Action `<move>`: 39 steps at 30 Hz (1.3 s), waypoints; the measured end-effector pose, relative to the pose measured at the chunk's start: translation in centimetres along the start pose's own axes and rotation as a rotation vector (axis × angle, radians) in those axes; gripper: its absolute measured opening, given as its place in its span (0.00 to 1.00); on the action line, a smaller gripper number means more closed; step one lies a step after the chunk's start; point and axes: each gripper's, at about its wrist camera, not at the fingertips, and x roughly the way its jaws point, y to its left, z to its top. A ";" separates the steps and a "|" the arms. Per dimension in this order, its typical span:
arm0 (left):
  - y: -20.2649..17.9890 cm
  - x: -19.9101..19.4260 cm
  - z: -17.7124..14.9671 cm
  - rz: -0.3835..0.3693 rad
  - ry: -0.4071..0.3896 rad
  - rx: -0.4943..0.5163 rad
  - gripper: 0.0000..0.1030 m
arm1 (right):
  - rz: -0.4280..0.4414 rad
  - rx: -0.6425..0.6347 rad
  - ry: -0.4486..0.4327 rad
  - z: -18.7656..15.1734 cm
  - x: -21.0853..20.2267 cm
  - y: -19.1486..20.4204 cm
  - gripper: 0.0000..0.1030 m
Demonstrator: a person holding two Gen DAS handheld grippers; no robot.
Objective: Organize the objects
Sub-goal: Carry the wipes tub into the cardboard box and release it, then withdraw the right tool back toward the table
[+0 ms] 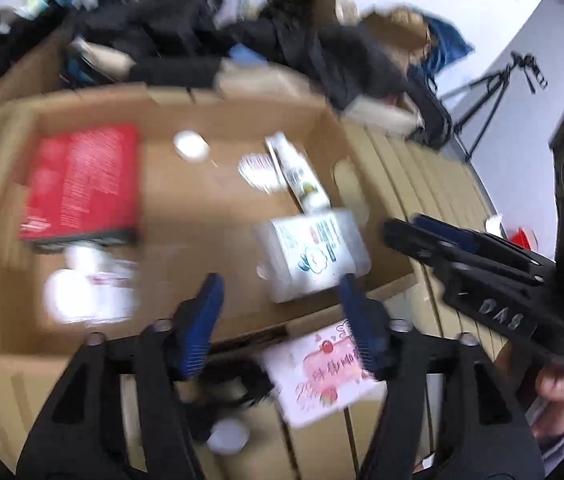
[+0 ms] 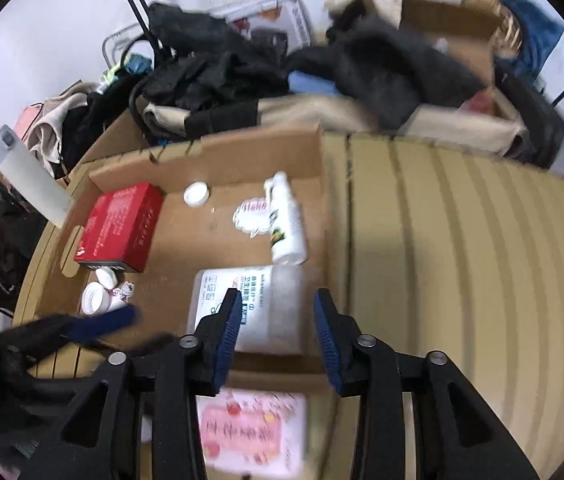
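Observation:
An open cardboard box (image 1: 218,112) (image 2: 218,152) lies on a ribbed tan table. In it are a red box (image 1: 82,180) (image 2: 122,226), a white wipes pack (image 1: 314,252) (image 2: 258,308), a white spray bottle (image 1: 302,176) (image 2: 288,224), a small white jar (image 1: 190,144) (image 2: 196,194) and white jars with stickers (image 1: 90,292) (image 2: 104,296). A pink-printed pack (image 1: 322,372) (image 2: 252,432) lies on the table in front of the box. My left gripper (image 1: 282,312) is open and empty over the box's near edge. My right gripper (image 2: 276,332) is open and empty above the wipes pack; it also shows in the left wrist view (image 1: 462,268).
Dark clothes and bags (image 2: 242,68) and more cardboard boxes (image 2: 446,28) pile up behind the box. A tripod (image 1: 490,96) stands at the right. A white lid (image 1: 228,436) lies on the table near me. The ribbed table (image 2: 462,260) stretches right of the box.

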 end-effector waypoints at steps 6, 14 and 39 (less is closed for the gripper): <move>0.7 -14.5 -0.9 0.399 -0.161 0.050 1.00 | -0.032 -0.079 -0.177 0.8 -12.4 0.7 0.85; -1.2 -26.3 -8.7 0.505 -0.279 0.044 1.00 | -0.040 -0.186 -0.243 -3.5 -22.0 3.3 0.85; -4.6 -23.5 -27.9 0.386 -0.284 0.019 1.00 | 0.133 -0.202 -0.251 -29.0 -23.5 4.9 0.85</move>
